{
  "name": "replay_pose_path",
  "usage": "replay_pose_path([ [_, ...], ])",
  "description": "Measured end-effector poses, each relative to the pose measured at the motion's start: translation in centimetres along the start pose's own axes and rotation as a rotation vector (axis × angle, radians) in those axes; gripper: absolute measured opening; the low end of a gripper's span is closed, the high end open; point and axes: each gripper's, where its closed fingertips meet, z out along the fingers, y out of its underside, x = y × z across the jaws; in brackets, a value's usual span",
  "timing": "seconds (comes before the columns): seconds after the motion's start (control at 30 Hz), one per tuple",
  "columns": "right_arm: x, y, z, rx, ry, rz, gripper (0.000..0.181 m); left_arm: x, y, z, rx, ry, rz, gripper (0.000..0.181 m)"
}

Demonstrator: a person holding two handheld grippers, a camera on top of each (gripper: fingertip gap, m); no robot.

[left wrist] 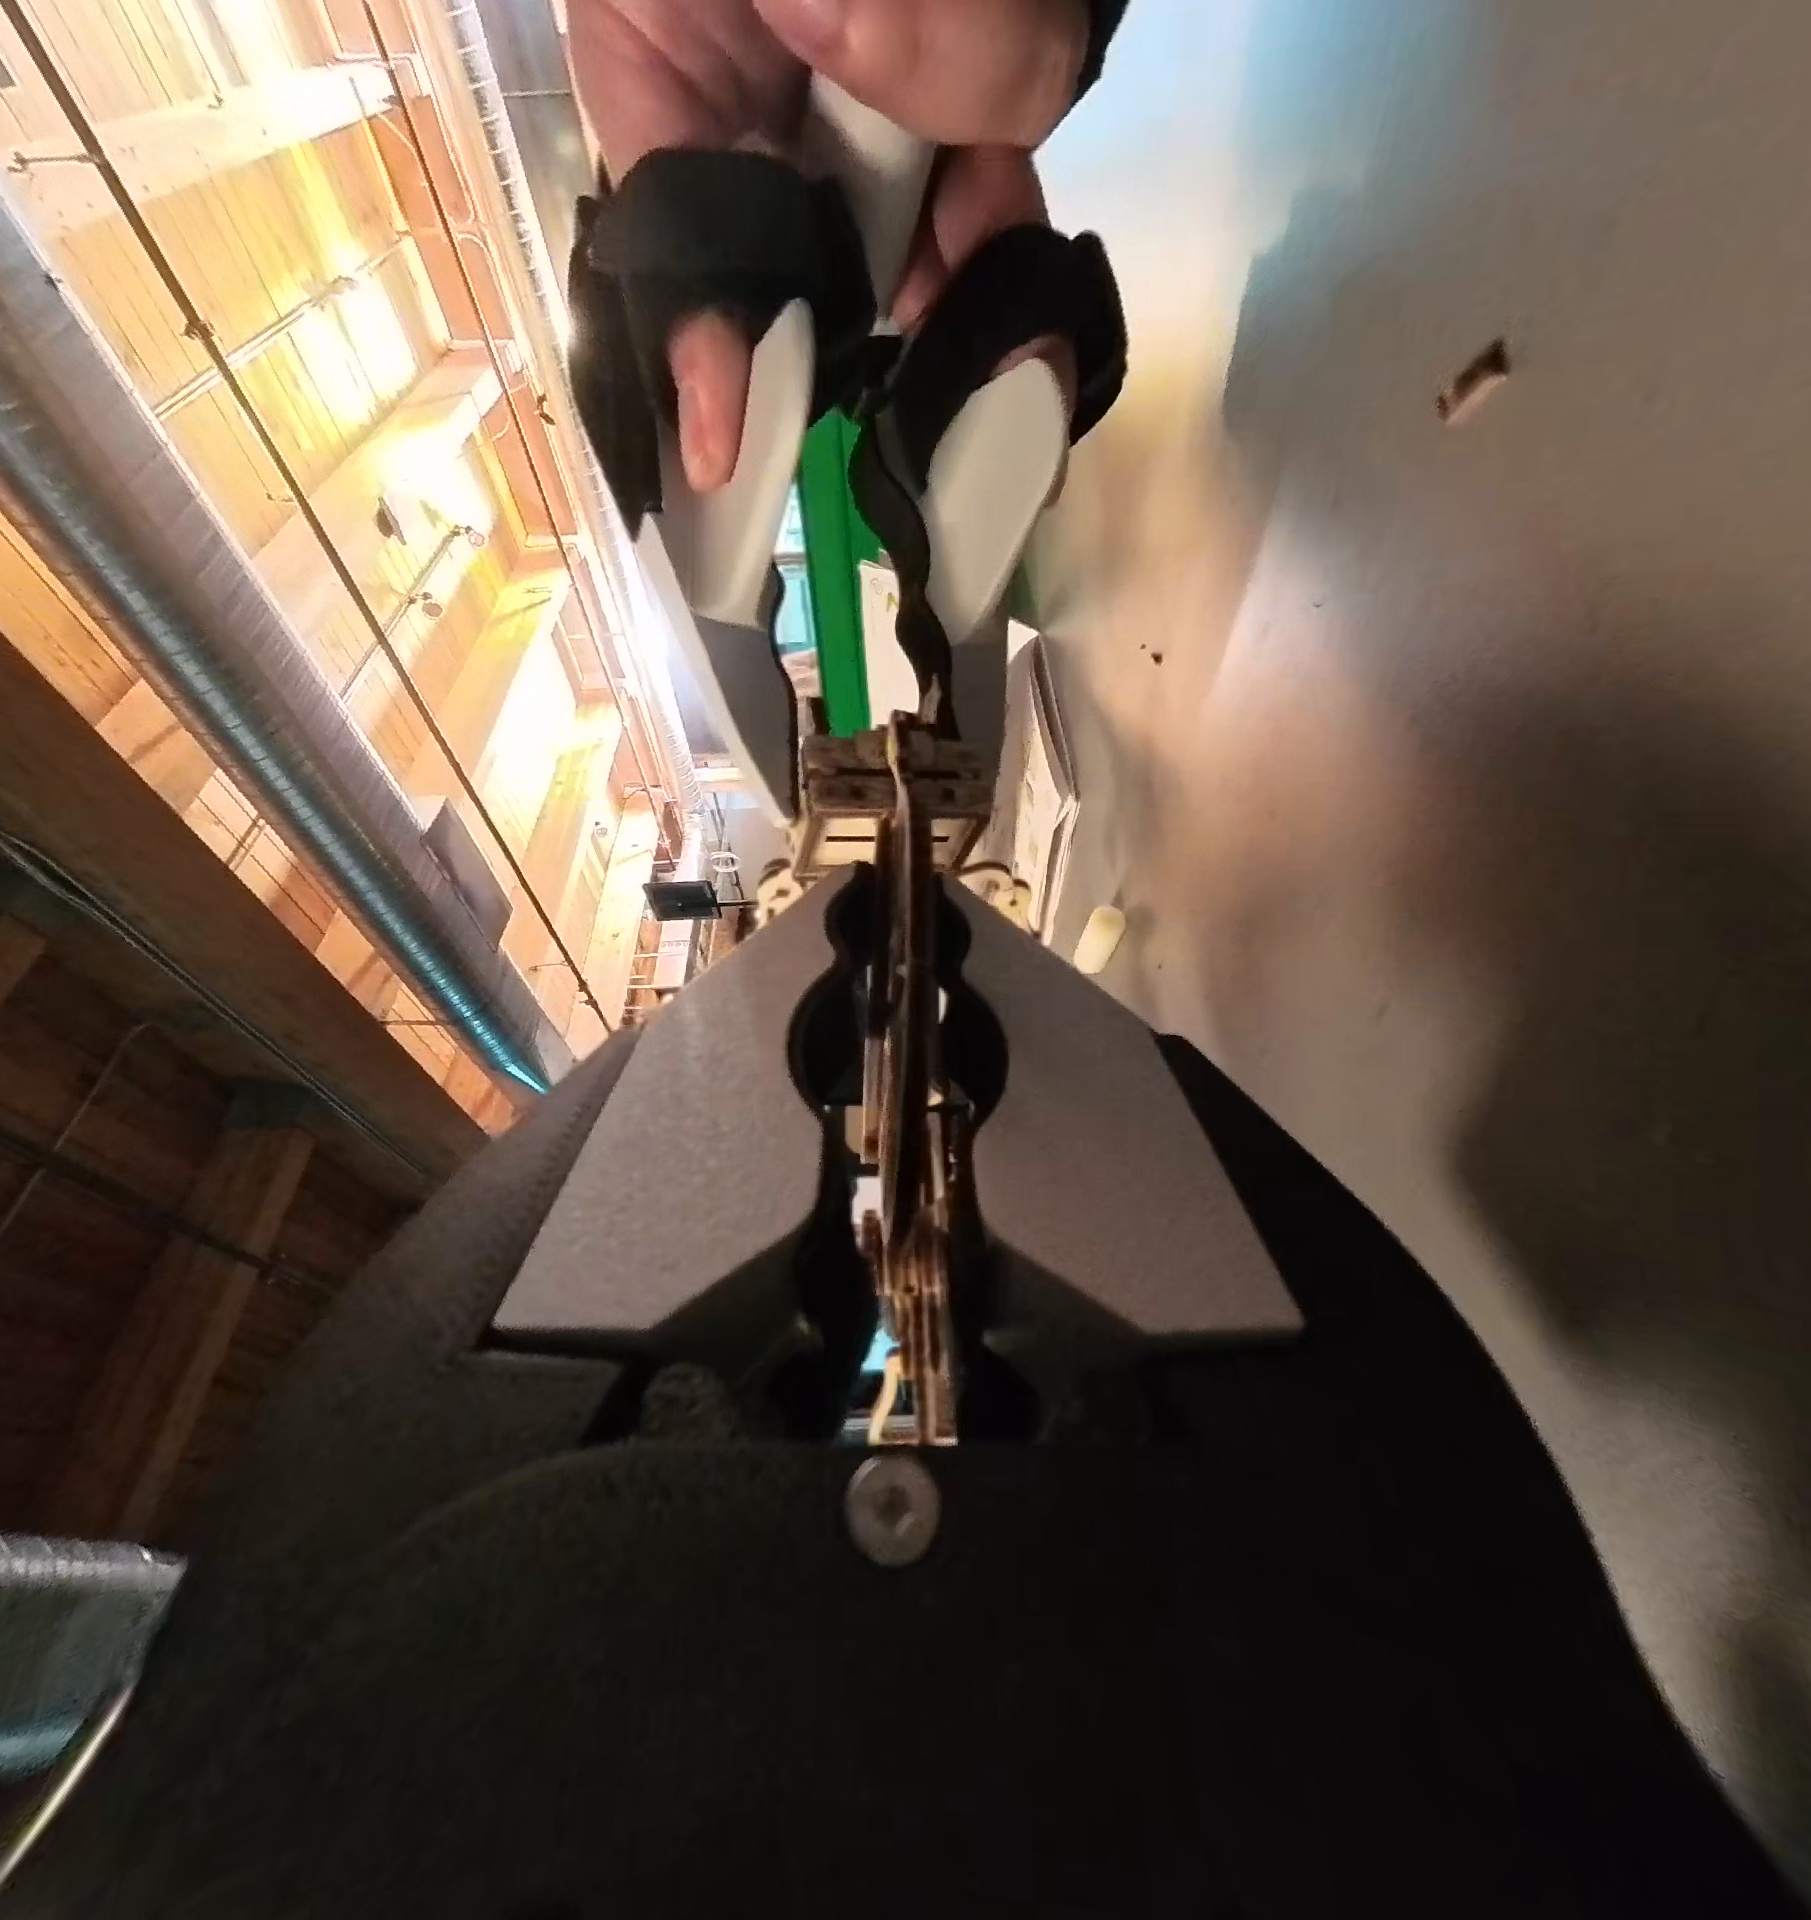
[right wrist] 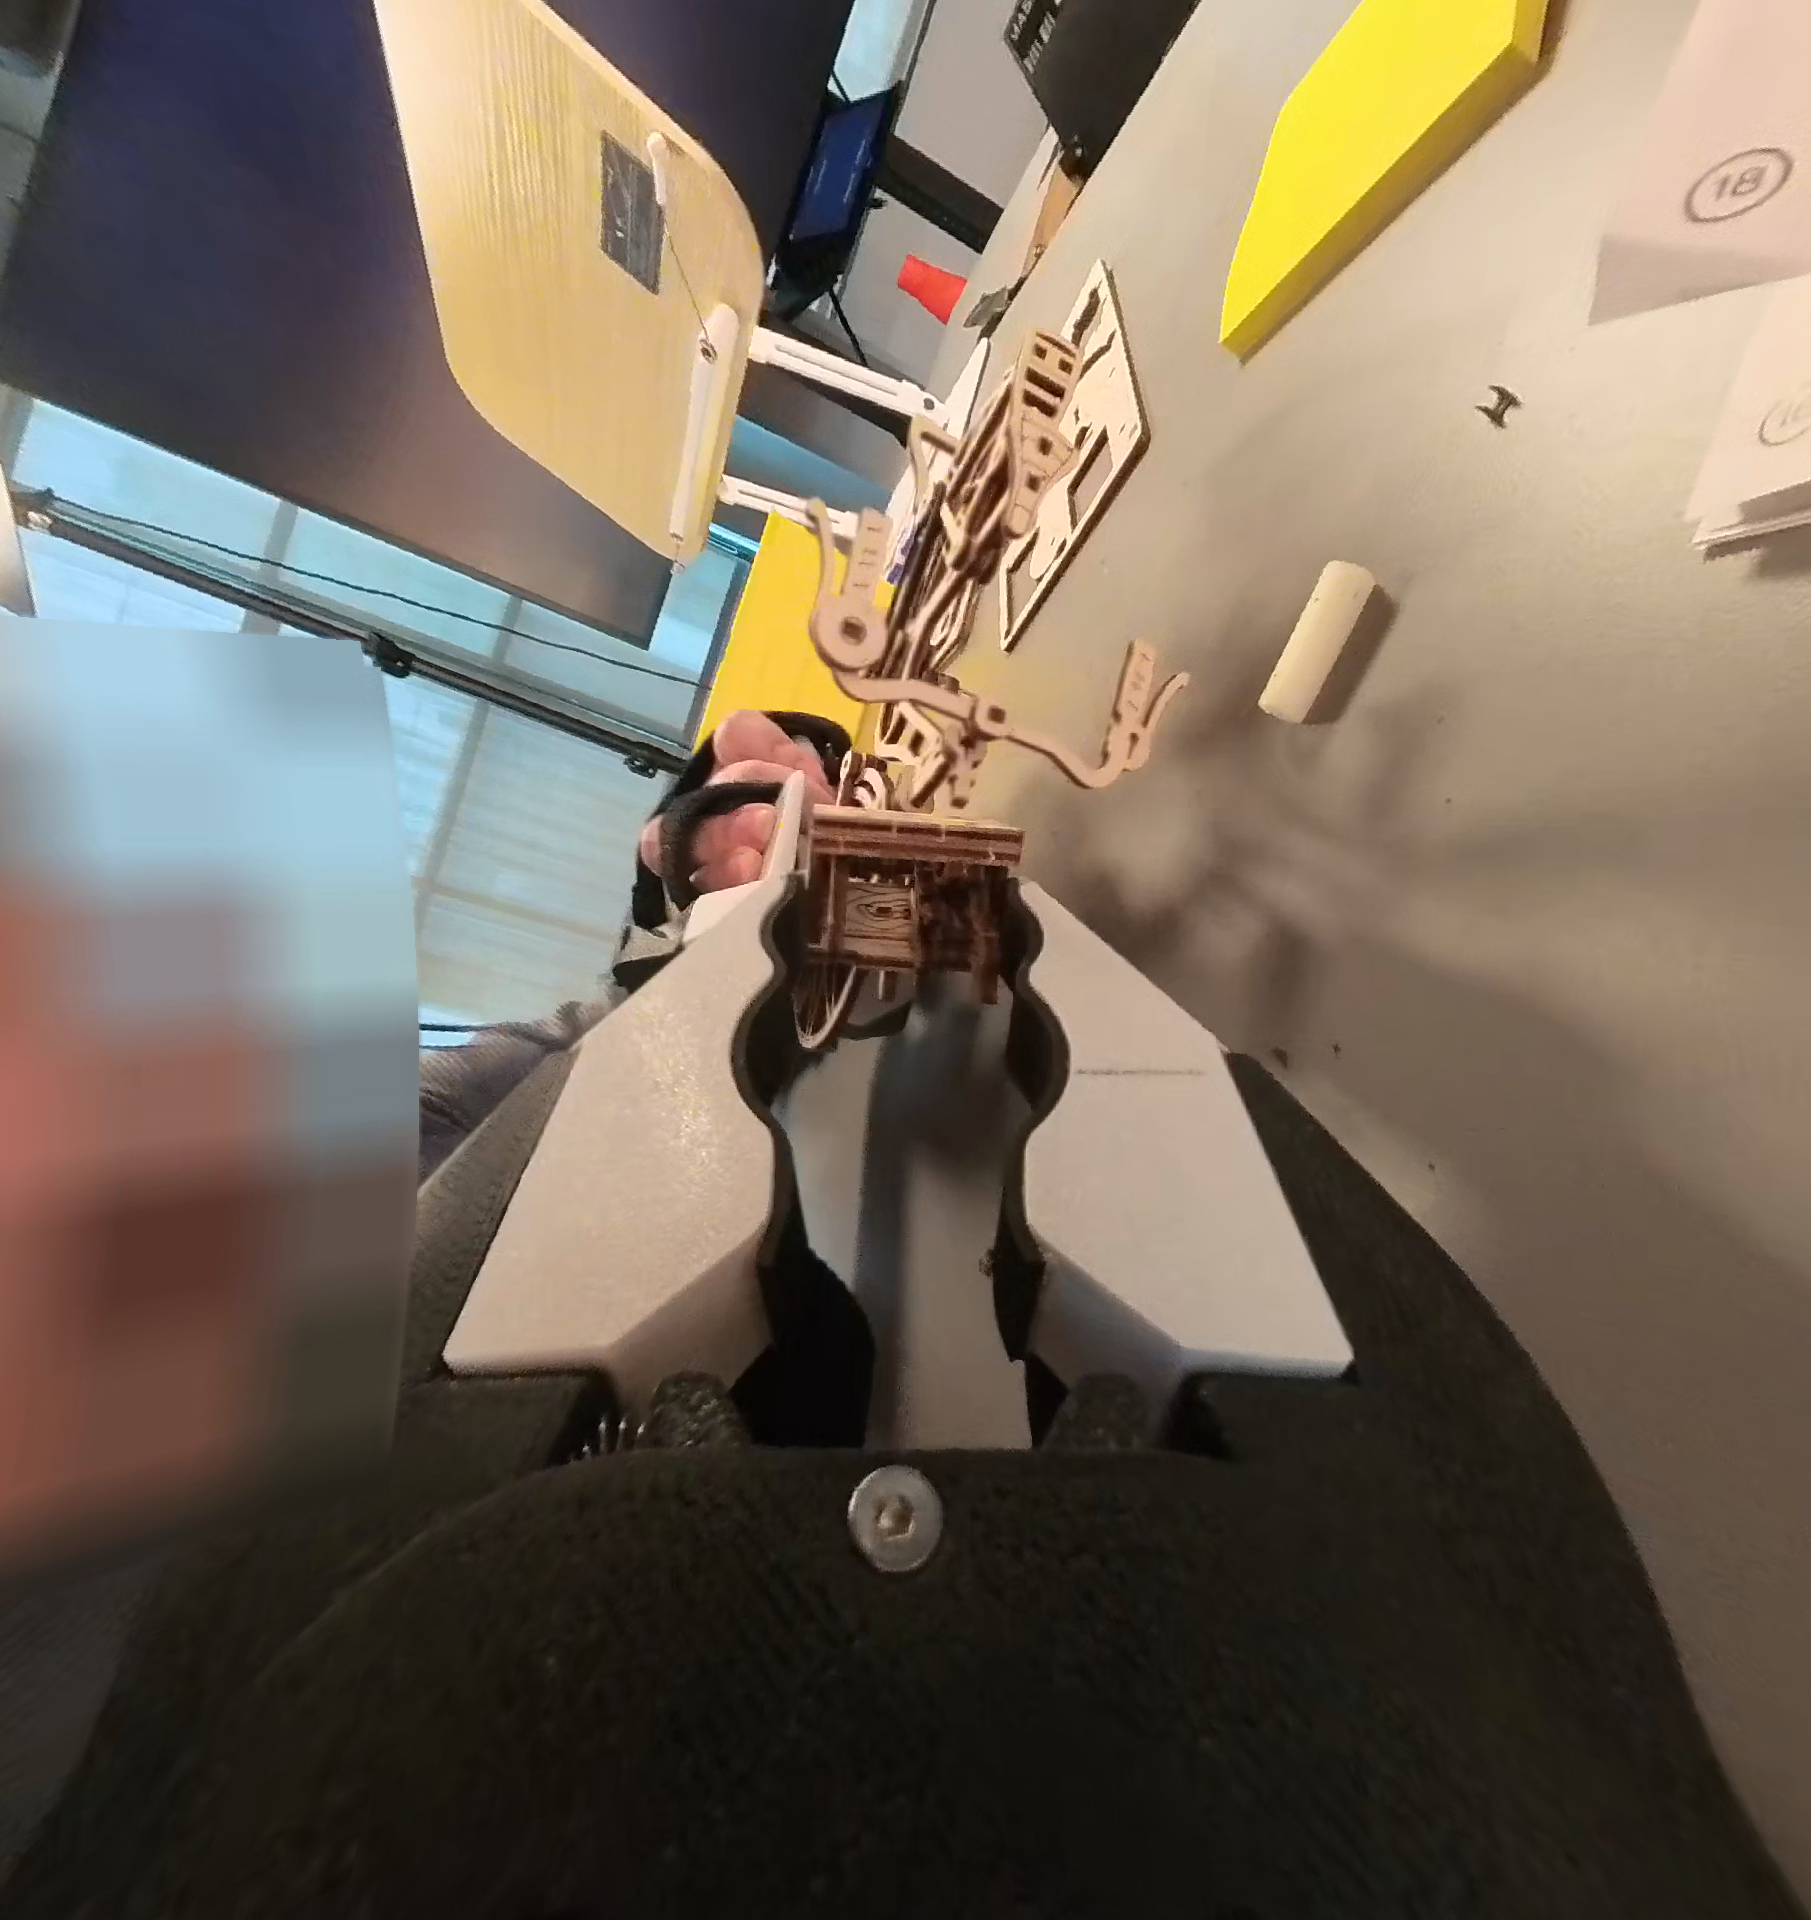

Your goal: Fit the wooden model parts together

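Two claws are closed on one wooden model (right wrist: 911, 894) above the grey bench (right wrist: 1503, 935): the left claw (left wrist: 906, 914) pinches its flat plate, the right claw (right wrist: 906, 935) its boxy end. Numbered white cards (right wrist: 1732, 187) are seen nearby.

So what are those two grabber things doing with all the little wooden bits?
A person is building a wooden model with a gripper in each hand. The left gripper is clamped on a flat wooden part, held edge-on. The right gripper pinches a small wooden box piece. Both pieces are held up off the grey table, tips facing, the flat part meeting the box. More loose parts, a cut-out sheet and a white stick are on the table.
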Motion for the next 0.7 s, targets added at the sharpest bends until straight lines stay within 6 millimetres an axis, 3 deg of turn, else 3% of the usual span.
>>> replay_pose_path([
  [0.03, 0.06, 0.05, -0.01, -0.004, 0.009, -0.012, 0.035, 0.07, -0.03, 0.00, 0.001, 0.007, -0.006, 0.007],
  [0.2, -0.12, 0.05, 0.00, -0.010, 0.032, -0.048, 0.035, -0.09, -0.13, -0.06, -0.004, -0.002, 0.007, 0.007],
  [0.43, 0.48, 0.08, 0.29, 0.012, 0.030, 0.030, 0.035, 0.47, -0.34, -0.03, -0.002, 0.010, 0.070, 0.007],
  [0.6, 0.79, -0.13, 0.46, 0.005, 0.131, -0.049, 0.035, 0.80, 0.01, 0.23, -0.022, 0.038, 0.047, 0.007],
  [0.7, 0.59, -0.33, 0.56, 0.019, 0.103, -0.021, 0.035, 0.51, 0.12, 0.23, -0.025, 0.029, 0.031, 0.007],
])
